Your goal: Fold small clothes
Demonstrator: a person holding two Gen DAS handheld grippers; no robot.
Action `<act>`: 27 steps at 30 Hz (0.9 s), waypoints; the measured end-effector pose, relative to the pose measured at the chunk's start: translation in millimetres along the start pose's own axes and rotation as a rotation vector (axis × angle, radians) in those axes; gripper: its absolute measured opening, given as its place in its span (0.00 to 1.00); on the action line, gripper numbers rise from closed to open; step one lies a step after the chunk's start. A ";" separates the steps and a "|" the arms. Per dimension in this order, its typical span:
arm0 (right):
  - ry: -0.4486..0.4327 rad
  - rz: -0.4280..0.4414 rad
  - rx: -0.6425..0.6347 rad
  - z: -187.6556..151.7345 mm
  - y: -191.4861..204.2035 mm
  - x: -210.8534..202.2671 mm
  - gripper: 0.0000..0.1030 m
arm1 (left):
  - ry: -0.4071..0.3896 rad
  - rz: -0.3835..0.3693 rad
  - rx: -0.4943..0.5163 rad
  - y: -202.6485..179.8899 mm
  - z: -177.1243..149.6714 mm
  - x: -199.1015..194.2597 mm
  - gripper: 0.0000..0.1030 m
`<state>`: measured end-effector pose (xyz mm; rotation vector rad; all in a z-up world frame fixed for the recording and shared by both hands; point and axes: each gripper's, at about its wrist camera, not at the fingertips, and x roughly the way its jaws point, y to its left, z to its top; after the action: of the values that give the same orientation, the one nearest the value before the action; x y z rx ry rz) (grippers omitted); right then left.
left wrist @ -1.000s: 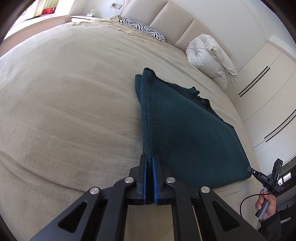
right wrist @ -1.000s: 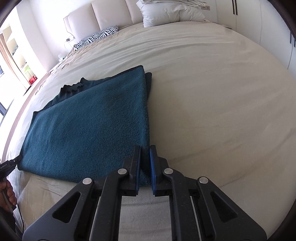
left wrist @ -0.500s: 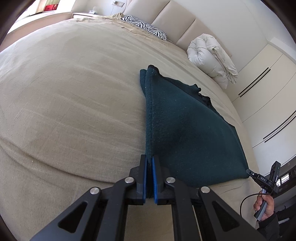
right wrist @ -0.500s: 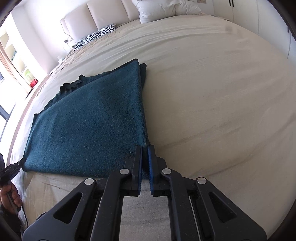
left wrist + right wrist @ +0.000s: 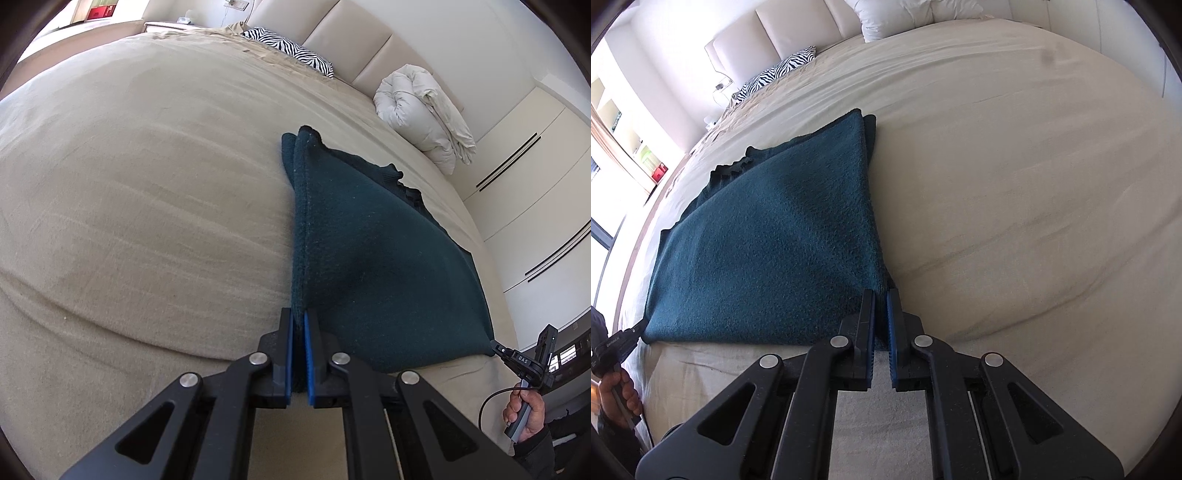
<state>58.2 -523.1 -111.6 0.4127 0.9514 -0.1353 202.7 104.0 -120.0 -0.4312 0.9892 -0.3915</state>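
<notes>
A dark teal knitted garment (image 5: 373, 258) lies folded on the beige bed, its near edge lifted off the sheet. My left gripper (image 5: 299, 314) is shut on its near left corner. My right gripper (image 5: 881, 295) is shut on its near right corner; the garment (image 5: 775, 243) spreads to the left of it in the right wrist view. Each gripper shows in the other's view: the right one (image 5: 517, 360) at the garment's far corner in the left wrist view, the left one (image 5: 628, 334) in the right wrist view. A second layer shows under the far edge.
The beige bed sheet (image 5: 129, 203) fills most of both views. A zebra-print pillow (image 5: 291, 48) and a rolled white duvet (image 5: 424, 114) lie by the padded headboard. White wardrobe doors (image 5: 535, 184) stand beside the bed. A shelf by a window (image 5: 635, 147) is at the far left.
Both grippers have lifted the garment's near edge a little and moved toward the headboard with it. The cloth now sags between them.
</notes>
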 end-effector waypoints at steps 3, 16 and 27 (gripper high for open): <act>0.014 0.023 0.003 0.8 -2.8 3.7 0.06 | 0.012 -0.017 -0.021 3.4 0.4 1.9 0.09; -0.161 0.168 0.123 40.0 12.5 -54.2 0.64 | -0.129 0.032 0.178 -70.9 46.5 -31.2 0.53; 0.100 0.635 0.206 96.5 154.5 108.0 0.62 | -0.059 0.067 0.261 -132.2 100.6 99.1 0.54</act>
<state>239.2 -413.2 -106.5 0.8985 0.8661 0.3707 322.3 -40.9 -74.1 -0.1728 0.8787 -0.4383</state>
